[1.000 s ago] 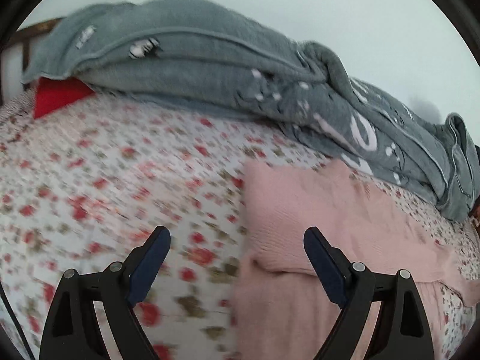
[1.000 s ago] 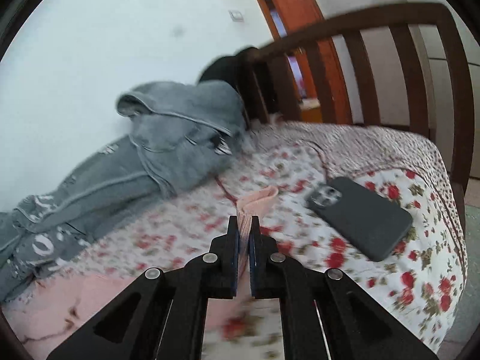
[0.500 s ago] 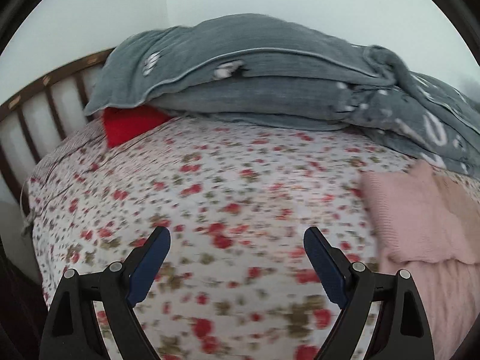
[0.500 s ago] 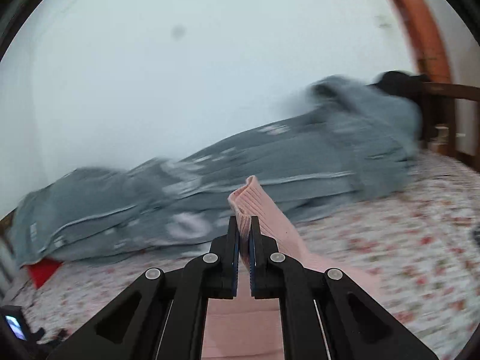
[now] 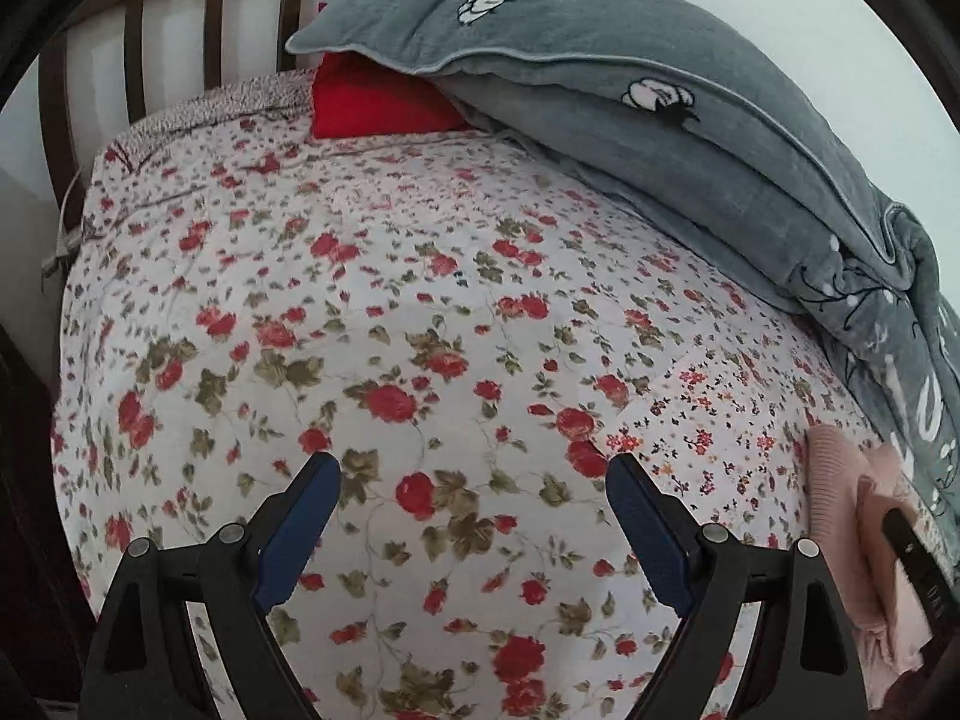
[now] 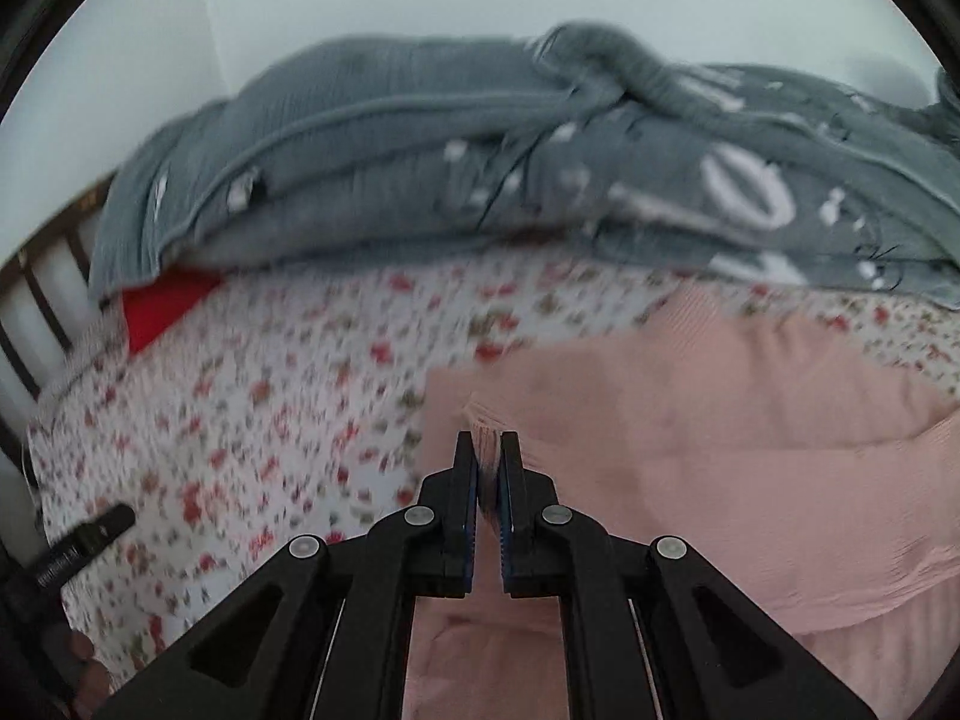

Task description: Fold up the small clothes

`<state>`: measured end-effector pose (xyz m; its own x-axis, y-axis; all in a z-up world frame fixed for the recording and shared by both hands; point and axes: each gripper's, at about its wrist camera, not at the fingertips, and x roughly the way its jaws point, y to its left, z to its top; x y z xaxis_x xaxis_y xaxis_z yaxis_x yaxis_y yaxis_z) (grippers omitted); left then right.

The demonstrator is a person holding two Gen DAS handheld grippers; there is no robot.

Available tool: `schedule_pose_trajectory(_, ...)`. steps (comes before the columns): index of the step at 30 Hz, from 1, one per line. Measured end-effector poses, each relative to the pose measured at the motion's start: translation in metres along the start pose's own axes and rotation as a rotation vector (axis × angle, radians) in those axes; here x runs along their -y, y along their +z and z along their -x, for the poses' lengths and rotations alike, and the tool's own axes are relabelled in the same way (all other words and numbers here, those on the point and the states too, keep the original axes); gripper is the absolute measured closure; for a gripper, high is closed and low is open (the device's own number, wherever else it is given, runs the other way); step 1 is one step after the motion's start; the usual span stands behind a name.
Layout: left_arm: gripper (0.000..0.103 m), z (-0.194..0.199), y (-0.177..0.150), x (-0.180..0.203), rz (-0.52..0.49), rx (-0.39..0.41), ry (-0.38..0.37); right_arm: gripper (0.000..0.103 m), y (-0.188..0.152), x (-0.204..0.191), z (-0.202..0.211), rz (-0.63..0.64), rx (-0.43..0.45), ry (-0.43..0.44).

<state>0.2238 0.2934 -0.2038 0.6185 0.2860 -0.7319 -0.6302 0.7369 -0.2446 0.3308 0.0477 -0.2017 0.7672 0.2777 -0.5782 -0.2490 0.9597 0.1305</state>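
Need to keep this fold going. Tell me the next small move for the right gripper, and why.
Probably lower the pinched edge onto the pink sweater and let go. The right gripper is shut on a pink knit edge already carried over the garment's body, while the left gripper hangs open over bare bedsheet, holding nothing.

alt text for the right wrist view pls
The right tongs are shut on a fold of pink sweater lying on a flowered bedsheet. A rumpled grey blanket lies along the wall behind, over a red pillow.
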Motion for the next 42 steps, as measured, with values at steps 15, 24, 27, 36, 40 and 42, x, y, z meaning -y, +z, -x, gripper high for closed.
schedule_pose_trajectory(15,0.014,0.015,-0.023,0.092,-0.259,0.062,-0.170,0.054,-0.006,0.105,0.100,0.093,0.096,-0.130)
schedule_pose_trajectory(24,0.021,0.012,-0.048,0.168,-0.327,-0.027,-0.435,0.054,-0.041,0.273,0.100,-0.186,-0.020,-0.275)
schedule_pose_trajectory(27,0.030,0.005,-0.061,0.197,-0.374,-0.077,-0.413,0.055,-0.050,0.291,0.075,-0.229,-0.114,-0.165)
schedule_pose_trajectory(36,0.038,-0.024,-0.085,0.215,-0.362,-0.099,-0.281,0.058,-0.047,0.287,0.076,-0.182,-0.093,-0.230)
schedule_pose_trajectory(40,0.039,-0.020,-0.093,0.221,-0.390,-0.071,-0.247,0.057,-0.049,0.288,0.079,-0.202,-0.091,-0.213)
schedule_pose_trajectory(42,0.039,-0.019,-0.093,0.218,-0.382,-0.071,-0.264,0.057,-0.051,0.291,0.082,-0.222,-0.090,-0.188)
